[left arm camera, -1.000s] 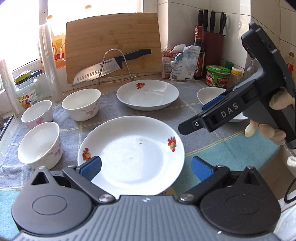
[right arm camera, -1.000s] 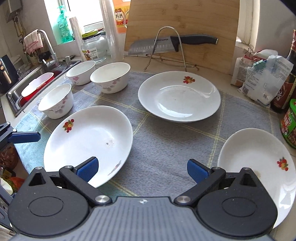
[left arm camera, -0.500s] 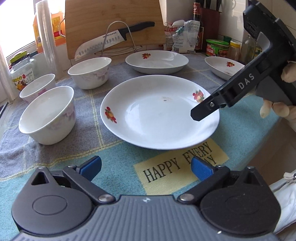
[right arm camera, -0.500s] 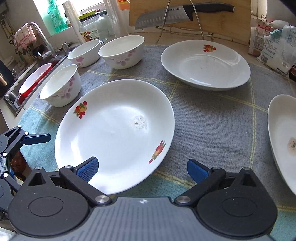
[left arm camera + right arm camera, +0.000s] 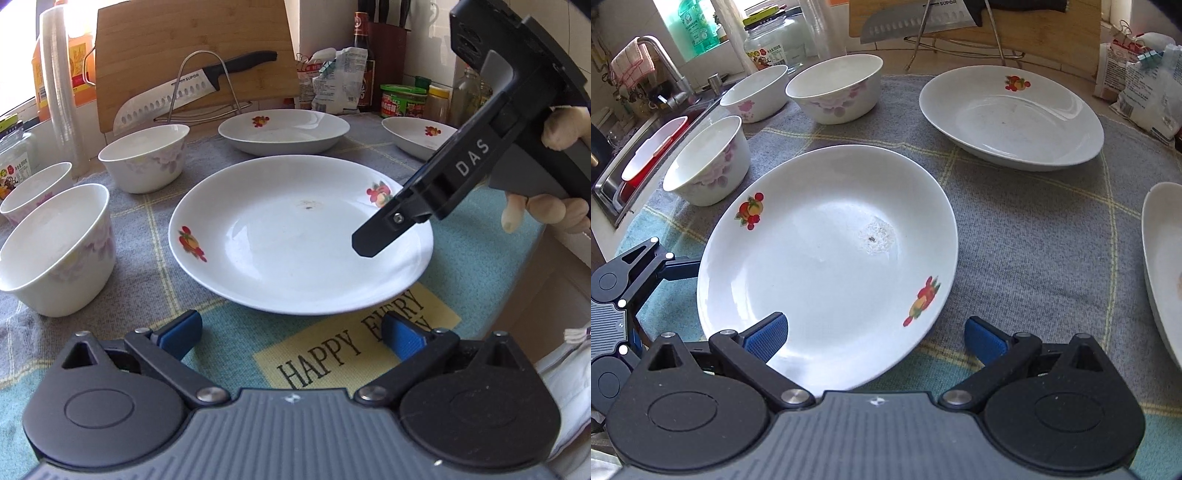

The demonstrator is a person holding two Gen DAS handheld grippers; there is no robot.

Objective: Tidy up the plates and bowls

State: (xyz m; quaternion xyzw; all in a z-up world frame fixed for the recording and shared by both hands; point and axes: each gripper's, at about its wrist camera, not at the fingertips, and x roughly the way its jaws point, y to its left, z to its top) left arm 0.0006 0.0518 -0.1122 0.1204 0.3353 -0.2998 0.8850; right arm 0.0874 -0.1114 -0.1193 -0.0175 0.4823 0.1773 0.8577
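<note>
A white plate with fruit prints [image 5: 295, 236] [image 5: 827, 266] lies on the mat at the counter's front. My left gripper [image 5: 291, 338] is open and empty, just short of its near rim. My right gripper [image 5: 875, 338] is open, its jaws astride the plate's right rim; it shows from the side in the left wrist view [image 5: 436, 192]. A second plate [image 5: 284, 131] [image 5: 1012, 114] lies further back, a third [image 5: 417, 138] [image 5: 1163, 273] to the right. Three white bowls [image 5: 55, 247] [image 5: 144, 157] [image 5: 35, 192] stand at the left.
A wooden cutting board [image 5: 192, 59] and a knife on a wire rack [image 5: 192, 88] stand at the back. Bags, jars and bottles [image 5: 402, 99] fill the back right corner. A sink [image 5: 635, 162] lies left of the bowls. The counter edge runs near the right gripper.
Both grippers have come lower and closer to the front plate. The right gripper has moved left from over the right-hand plate to the front plate's rim. Both stay open.
</note>
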